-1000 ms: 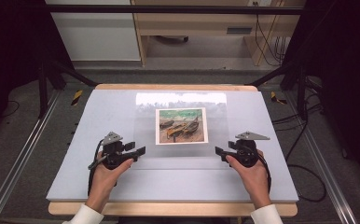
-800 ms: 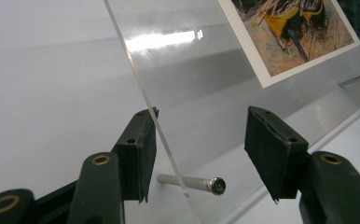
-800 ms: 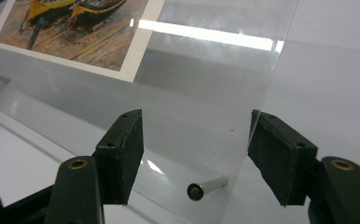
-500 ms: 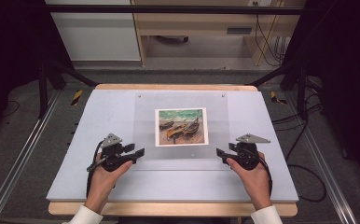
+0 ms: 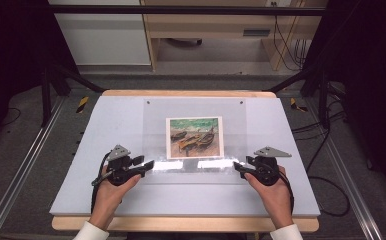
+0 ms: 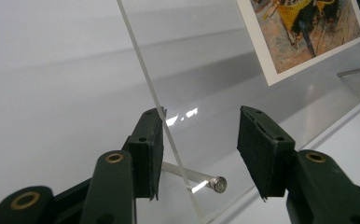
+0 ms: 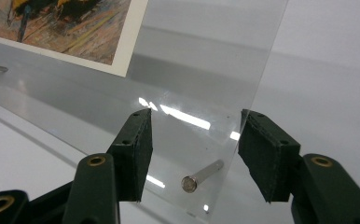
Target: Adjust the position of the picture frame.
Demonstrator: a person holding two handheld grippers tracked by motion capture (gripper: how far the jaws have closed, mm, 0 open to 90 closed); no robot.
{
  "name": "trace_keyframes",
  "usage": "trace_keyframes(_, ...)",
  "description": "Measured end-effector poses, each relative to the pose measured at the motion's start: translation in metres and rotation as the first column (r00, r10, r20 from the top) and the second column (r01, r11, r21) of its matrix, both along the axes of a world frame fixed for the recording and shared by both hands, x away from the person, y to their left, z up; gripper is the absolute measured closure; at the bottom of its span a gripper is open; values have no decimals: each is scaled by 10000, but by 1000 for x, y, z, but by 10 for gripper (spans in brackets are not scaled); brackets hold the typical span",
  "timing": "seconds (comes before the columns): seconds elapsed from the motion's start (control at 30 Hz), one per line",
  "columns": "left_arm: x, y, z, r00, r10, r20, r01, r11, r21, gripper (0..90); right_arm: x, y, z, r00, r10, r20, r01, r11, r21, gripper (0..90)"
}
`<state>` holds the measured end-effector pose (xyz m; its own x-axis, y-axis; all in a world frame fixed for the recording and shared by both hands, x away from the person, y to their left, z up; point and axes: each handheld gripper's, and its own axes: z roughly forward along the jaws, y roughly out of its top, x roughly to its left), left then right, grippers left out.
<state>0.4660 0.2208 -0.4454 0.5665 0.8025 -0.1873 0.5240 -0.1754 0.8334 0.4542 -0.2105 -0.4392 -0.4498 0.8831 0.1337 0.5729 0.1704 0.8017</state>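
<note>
1. Clear acrylic sheets (image 5: 193,135): one confirmed; a second beneath cannot be confirmed.
2. Printed pictures (image 5: 195,137): one.
3. Metal pins: two, (image 6: 194,176) and (image 7: 201,176).
4. Grippers: two, left (image 5: 148,164), right (image 5: 237,167).
5. Hands: two.

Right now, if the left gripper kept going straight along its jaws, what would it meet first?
Most likely the small metal pin lying between the open jaws of the left gripper, at the corner of the clear sheet. Depth is hard to judge, so the sheet's edge might touch first.

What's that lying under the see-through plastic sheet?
A boat painting print lies under the clear sheet, on the grey table. Metal pins stick out near its corners. The print's back is hidden.
</note>
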Motion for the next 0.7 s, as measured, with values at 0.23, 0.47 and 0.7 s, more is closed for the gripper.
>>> trace_keyframes(0.23,-3,1,0,10000,-1,55,1,10000,70,530,-3,0,0,10000,8,-27,-9,9999,-119,482)
trace_keyframes(0.47,-5,1,0,10000,8,56,-8,10000,64,544,-6,-1,0,10000,23,12,-23,9999,-122,502)
trace_keyframes(0.7,-7,2,-1,10000,-13,72,13,9999,112,558,-8,-2,-1,10000,43,36,-42,9999,-151,522)
